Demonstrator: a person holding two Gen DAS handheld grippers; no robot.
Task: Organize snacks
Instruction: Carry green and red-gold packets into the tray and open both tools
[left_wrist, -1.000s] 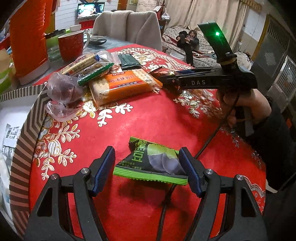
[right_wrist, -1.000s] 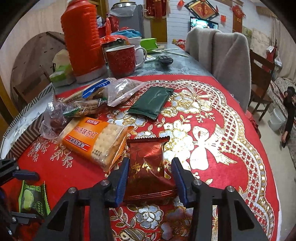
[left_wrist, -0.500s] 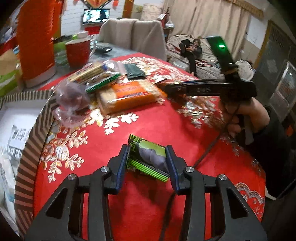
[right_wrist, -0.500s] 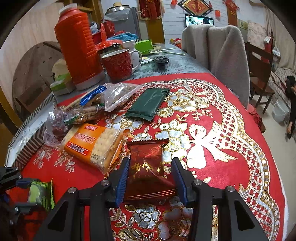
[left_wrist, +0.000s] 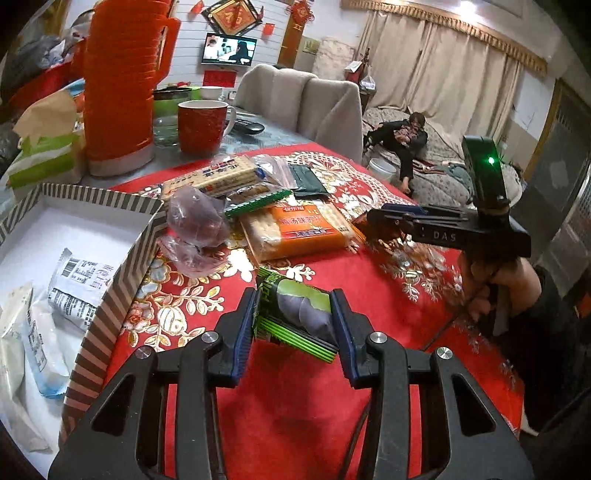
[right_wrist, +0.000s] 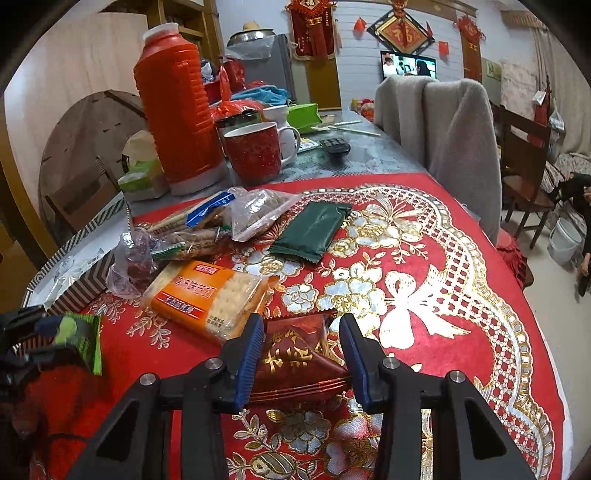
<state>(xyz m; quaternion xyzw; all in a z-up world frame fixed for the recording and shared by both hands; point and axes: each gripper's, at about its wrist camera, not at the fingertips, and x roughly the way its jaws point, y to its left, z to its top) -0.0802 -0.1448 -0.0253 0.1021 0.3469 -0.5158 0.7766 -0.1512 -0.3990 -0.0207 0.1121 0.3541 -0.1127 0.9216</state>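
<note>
Green snack packet (left_wrist: 295, 317) sits clamped between the blue pads of the left gripper (left_wrist: 295, 332), tilted, front end lifted off the red tablecloth (left_wrist: 369, 295); jaws have just been closing & now pinch it on both sides. Just left of that gripper: striped box (left_wrist: 110, 295) w/ white packets inside. Ahead of it: orange cracker pack (left_wrist: 299, 225), clear plastic bag (left_wrist: 195, 221) to the left of that, more cracker sleeves behind. Right gripper (right_wrist: 301, 356) has a dark red snack packet (right_wrist: 295, 358) between its pads, jaws have just been closing, pads pressing its edges; packet looks to lie on the cloth. Ahead-left of right gripper: same orange pack; further ahead a dark green packet (right_wrist: 314, 229). Far back: red mug (right_wrist: 255, 151), orange thermos (right_wrist: 177, 110). Right gripper shows in left view at right, held by a hand (left_wrist: 495, 291).
</note>
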